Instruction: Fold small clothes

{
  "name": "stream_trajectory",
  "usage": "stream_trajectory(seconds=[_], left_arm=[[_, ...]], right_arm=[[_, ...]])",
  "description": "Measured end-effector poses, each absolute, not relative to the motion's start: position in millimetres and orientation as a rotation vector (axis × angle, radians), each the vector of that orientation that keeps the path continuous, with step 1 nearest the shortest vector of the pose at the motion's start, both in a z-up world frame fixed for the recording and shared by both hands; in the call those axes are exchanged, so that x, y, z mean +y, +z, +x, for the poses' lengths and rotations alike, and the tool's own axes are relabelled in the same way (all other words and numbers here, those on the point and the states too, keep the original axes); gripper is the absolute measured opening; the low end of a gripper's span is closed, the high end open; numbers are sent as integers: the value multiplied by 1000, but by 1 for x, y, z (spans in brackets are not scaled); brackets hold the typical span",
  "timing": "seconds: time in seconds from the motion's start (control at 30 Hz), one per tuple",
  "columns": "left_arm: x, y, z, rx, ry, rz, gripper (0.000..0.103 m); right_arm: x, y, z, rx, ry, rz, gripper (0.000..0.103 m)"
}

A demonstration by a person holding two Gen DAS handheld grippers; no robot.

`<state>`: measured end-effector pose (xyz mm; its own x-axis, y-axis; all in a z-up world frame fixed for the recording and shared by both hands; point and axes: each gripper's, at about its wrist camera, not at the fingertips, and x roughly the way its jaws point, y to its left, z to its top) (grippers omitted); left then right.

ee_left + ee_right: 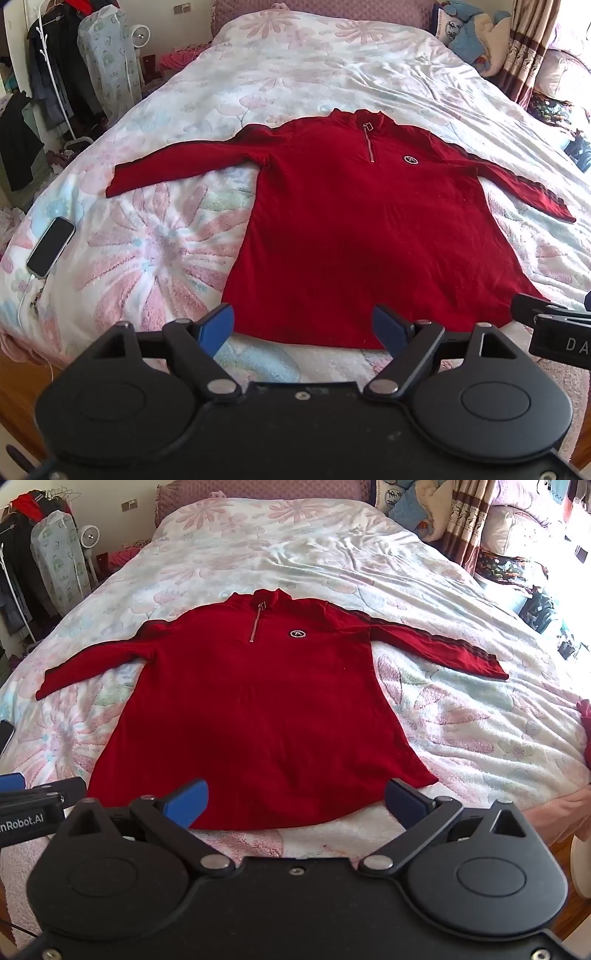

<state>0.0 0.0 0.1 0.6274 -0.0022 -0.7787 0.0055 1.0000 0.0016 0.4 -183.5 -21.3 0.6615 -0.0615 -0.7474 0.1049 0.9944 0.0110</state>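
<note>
Two claws, left claw [303, 326] and right claw [295, 801], are hovering spread open, angling down over one red top [351, 221] lying flat on the bed [295, 66].

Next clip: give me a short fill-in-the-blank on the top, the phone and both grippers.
1. The red top lies flat on the bed with both ____ spread out.
2. The phone lies screen up on the ____ side of the top in the left wrist view.
3. The left gripper and right gripper are both ____, holding nothing.

Missing words: sleeves; left; open
</note>
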Motion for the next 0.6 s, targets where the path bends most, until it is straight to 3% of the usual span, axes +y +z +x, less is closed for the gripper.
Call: stream_trajectory(seconds=[0.6], left_arm=[[1, -2, -1, 892, -13, 8, 84]], right_arm=[[-183, -21, 1, 846, -95, 53, 103]])
